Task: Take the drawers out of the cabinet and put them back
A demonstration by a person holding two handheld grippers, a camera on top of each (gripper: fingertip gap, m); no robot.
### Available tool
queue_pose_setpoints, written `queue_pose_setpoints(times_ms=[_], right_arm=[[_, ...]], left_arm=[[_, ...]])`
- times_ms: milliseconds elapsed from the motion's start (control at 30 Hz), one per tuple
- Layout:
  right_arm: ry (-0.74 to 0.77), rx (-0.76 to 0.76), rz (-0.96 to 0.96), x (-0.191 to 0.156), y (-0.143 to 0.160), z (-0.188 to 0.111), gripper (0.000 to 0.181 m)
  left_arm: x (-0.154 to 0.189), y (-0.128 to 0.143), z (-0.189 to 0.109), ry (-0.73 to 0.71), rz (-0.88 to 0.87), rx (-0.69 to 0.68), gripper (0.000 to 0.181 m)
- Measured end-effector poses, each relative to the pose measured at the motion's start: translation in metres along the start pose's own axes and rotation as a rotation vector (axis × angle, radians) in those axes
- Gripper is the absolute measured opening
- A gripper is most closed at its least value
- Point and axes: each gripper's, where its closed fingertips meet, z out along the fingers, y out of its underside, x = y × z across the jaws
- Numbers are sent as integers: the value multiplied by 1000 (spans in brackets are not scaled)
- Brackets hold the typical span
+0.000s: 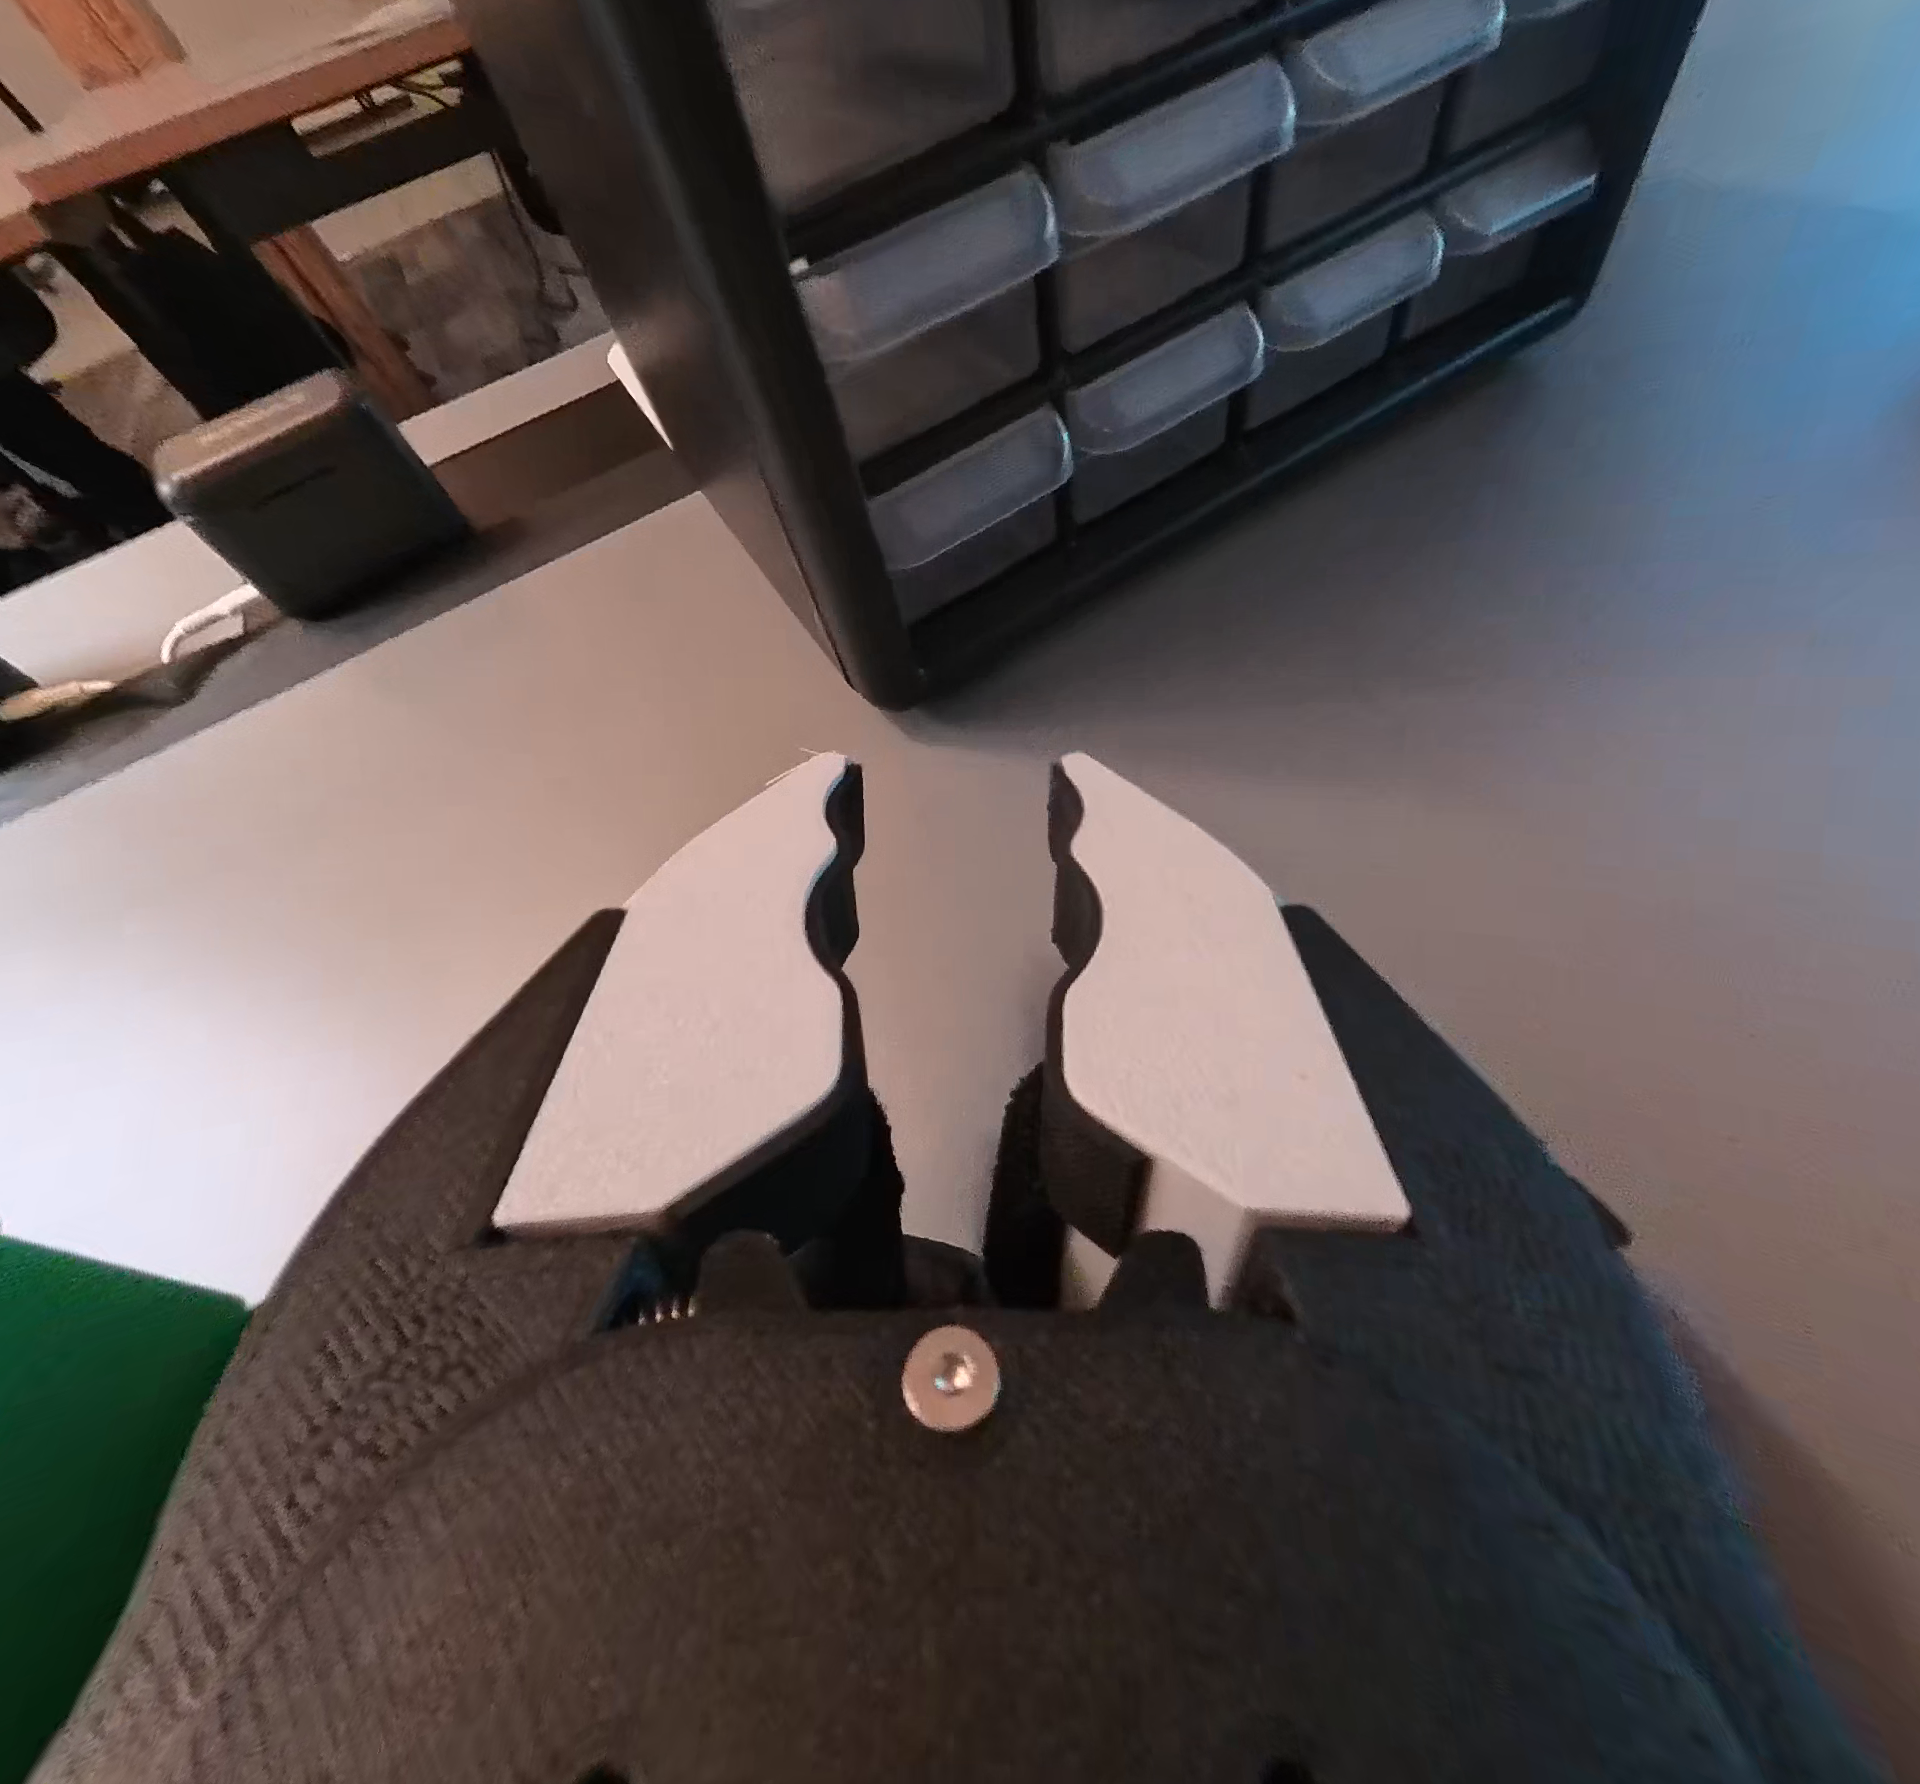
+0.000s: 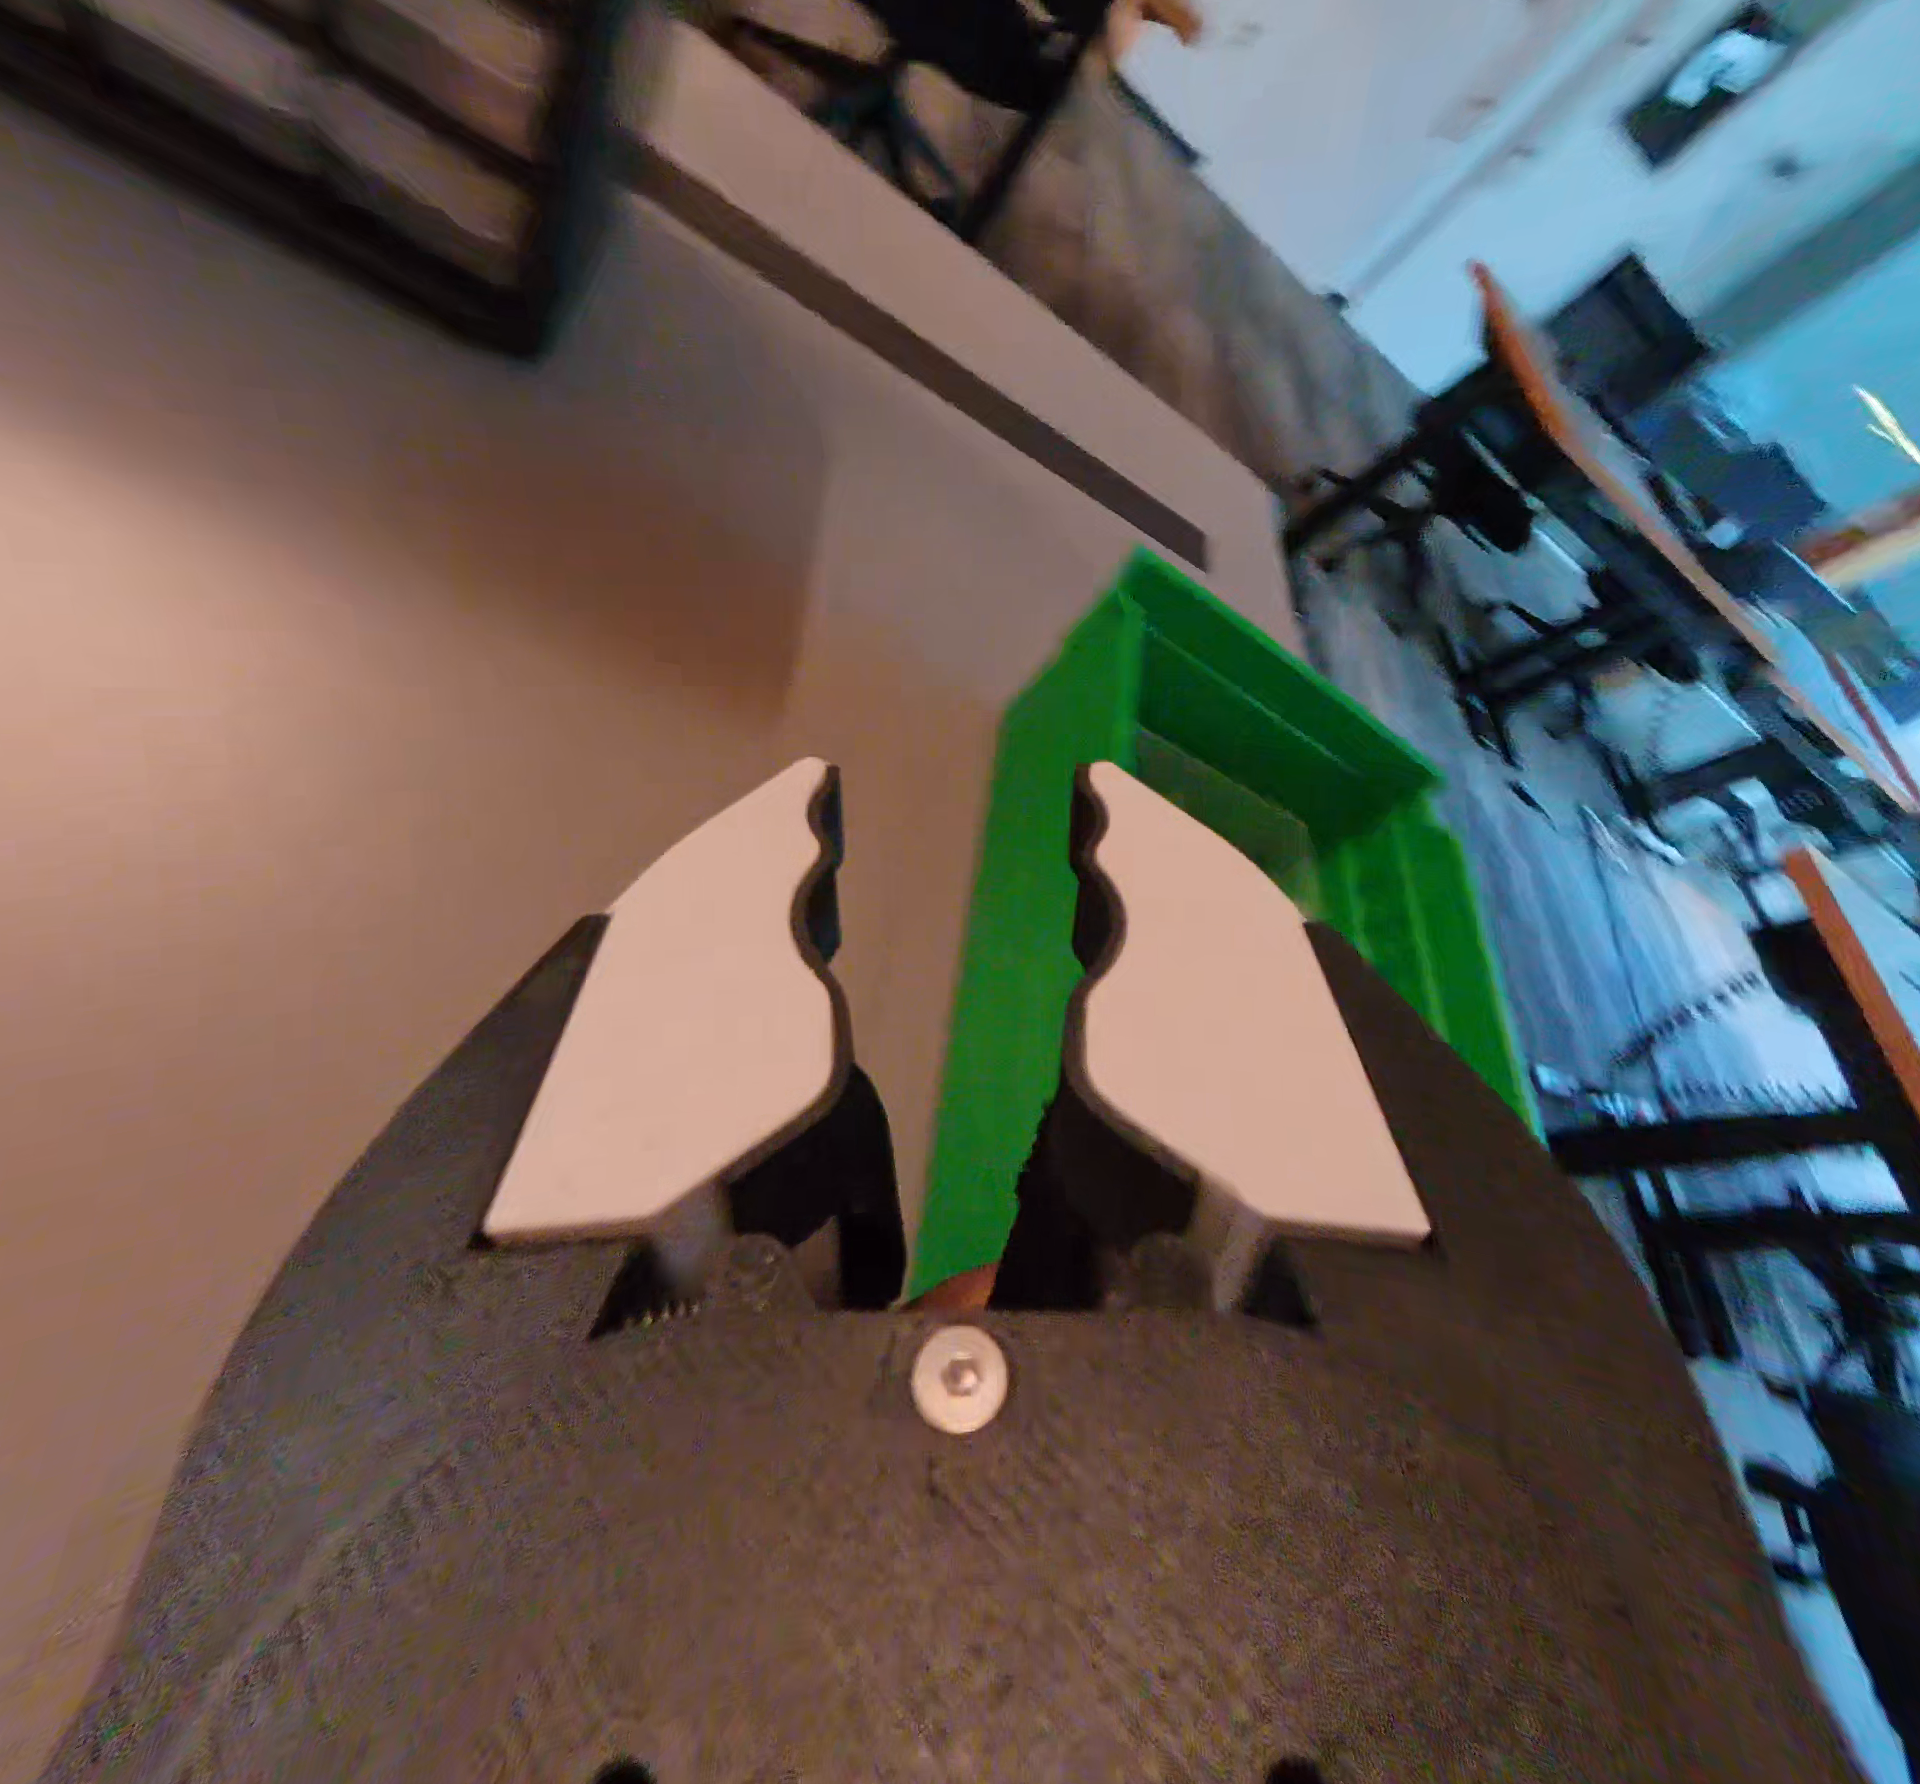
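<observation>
- The cabinet stands upright on the grey worktop, its black frame holding rows of clear drawers that all sit pushed in, fronts flush.
- In the left wrist view its drawer face points toward the camera's right; the near bottom corner comes close to the left gripper.
- The cabinet's left side runs back toward the worktop's far edge, near a dark box at that edge.
- Bare worktop lies open in front of the drawer face and to its right.
- The left gripper hovers over the worktop, jaws parted a moderate way, nothing between them.
- The right gripper has its jaws parted about the same, empty.
- A green tray lies just past it along the worktop's right edge, long axis running away from the camera.
- The cabinet shows blurred at that view's upper left.
</observation>
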Motion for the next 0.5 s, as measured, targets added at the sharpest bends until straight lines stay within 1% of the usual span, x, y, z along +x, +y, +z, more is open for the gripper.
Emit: queue_pose_setpoints(times_ms=[67, 167, 300, 500], right_arm=[[51, -9, 69, 21, 20, -17, 42], [85, -33, 144, 33, 47, -26, 44], [90, -112, 173, 34, 77, -21, 56], [111, -185, 164, 31, 101, -9, 56]], left_arm=[[3, 2, 2, -10, 47, -20, 34], [8, 7, 6, -9, 105, -62, 36], [10, 9, 7, -14, 136, -74, 36], [9, 6, 5, -9, 118, -47, 36]])
